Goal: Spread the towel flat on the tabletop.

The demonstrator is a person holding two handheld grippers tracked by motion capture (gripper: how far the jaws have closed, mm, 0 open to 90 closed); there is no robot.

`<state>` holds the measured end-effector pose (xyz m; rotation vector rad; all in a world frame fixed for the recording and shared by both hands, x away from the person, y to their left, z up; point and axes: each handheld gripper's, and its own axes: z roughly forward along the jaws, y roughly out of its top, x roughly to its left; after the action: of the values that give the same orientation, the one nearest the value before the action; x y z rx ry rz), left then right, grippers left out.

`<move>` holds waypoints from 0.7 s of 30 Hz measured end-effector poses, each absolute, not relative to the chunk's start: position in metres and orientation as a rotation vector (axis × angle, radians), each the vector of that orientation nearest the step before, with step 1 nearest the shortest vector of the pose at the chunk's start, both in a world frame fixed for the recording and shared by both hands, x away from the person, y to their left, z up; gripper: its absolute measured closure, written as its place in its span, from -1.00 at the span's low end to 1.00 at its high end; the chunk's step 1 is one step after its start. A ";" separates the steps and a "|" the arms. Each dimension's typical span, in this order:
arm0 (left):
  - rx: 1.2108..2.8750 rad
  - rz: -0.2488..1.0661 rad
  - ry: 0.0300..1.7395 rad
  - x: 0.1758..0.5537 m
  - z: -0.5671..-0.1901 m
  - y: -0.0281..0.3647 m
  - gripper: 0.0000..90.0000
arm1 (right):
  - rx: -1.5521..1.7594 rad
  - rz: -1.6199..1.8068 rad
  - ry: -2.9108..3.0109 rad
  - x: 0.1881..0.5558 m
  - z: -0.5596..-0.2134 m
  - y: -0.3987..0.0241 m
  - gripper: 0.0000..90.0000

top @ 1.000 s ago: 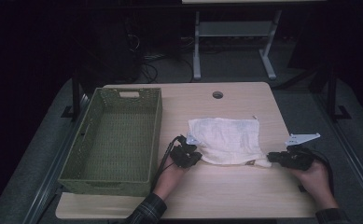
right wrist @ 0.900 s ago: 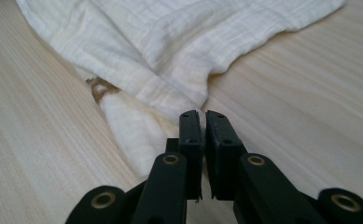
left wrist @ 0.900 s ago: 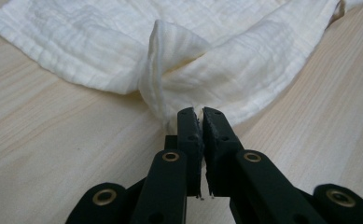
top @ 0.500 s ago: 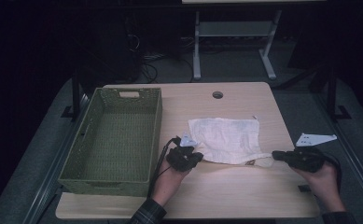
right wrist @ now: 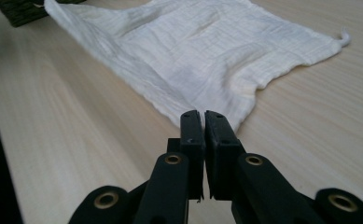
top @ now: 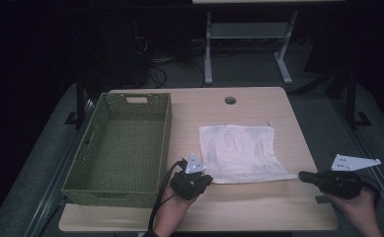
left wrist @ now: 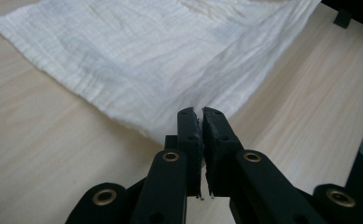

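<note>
A white cloth (top: 239, 153) lies spread on the wooden table (top: 258, 210), right of the middle. My left gripper (top: 205, 177) is shut on its near left corner, with a hand behind it. In the left gripper view the jaws (left wrist: 201, 112) pinch that corner and the cloth (left wrist: 146, 60) rises away from them. My right gripper (top: 303, 175) is shut on the near right corner. Seen from the right gripper view, the closed jaws (right wrist: 202, 114) hold the cloth (right wrist: 202, 51) at its tip, and the near edge runs taut between the two grippers.
An empty green woven basket (top: 166, 133) stands on the left half of the table, close beside my left hand; its corner (right wrist: 18, 11) peeks into the right gripper view. A cable hole (top: 230, 100) sits near the far edge. Dark floor and a white frame lie beyond.
Both grippers have drawn back toward the near edge and risen a little, the right one also swinging right. The cloth's bunched near edge has been pulled straight and flat.
</note>
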<state>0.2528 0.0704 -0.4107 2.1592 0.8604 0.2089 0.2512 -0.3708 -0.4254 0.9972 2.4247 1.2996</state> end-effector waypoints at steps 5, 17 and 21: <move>2.185 0.195 0.888 0.236 -0.420 0.075 0.90 | 0.962 1.284 2.499 0.235 -0.434 -0.365 0.91; 2.302 0.145 0.902 0.234 -0.445 0.071 0.72 | 0.970 1.212 2.619 0.221 -0.457 -0.357 0.86; 2.284 0.167 0.899 0.234 -0.442 0.070 0.54 | 0.973 1.238 2.606 0.222 -0.456 -0.357 0.71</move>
<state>0.2344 0.0702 -0.4421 2.2839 0.8994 0.1674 0.2218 -0.3573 -0.4563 0.9732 2.6060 1.2376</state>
